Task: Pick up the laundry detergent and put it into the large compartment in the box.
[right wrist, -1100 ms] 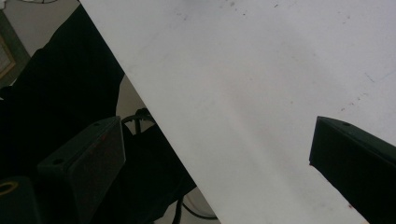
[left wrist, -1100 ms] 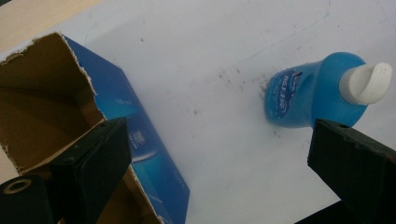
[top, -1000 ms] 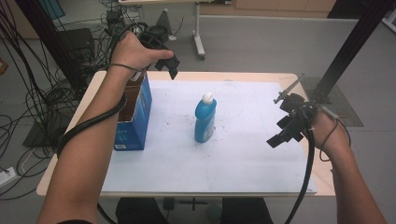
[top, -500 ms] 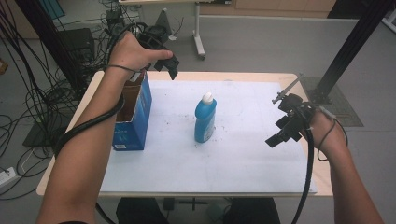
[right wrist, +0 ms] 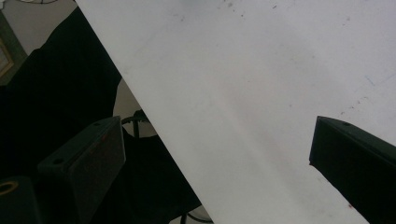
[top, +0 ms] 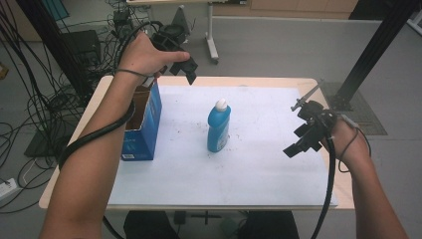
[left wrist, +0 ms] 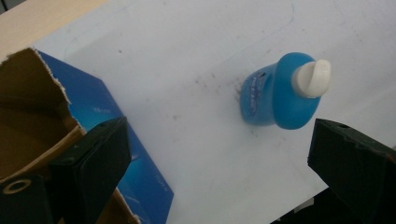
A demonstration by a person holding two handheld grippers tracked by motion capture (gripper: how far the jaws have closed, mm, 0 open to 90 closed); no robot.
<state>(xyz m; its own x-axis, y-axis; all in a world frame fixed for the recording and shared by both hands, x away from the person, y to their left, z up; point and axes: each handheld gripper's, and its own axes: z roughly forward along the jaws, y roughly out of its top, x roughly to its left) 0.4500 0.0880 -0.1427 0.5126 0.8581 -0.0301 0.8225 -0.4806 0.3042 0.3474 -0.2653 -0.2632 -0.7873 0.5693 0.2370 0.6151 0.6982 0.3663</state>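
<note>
A blue bottle (top: 219, 128) with a white cap stands upright in the middle of the white sheet (top: 259, 174). Left of it an open-topped blue carton (top: 145, 124) stands on the sheet's left edge. My left gripper (top: 188, 69) is held high over the table's far edge, above the carton's far end. It is open, and the left gripper view looks down between wide jaws at the bottle (left wrist: 280, 93) and the carton (left wrist: 56, 112). My right gripper (top: 300, 142) hovers open over the sheet's right side, well apart from the bottle, with nothing between its jaws.
The wooden table (top: 278, 82) shows around the sheet. Cables (top: 45, 99) cover the floor at the left. A black post (top: 373, 50) rises at the far right. The right gripper view takes in the sheet's (right wrist: 261, 93) edge with dark space beside it.
Hardly anything has moved. My right gripper has drifted slightly toward the near edge of the table. The left gripper, bottle and carton stay where they were.
</note>
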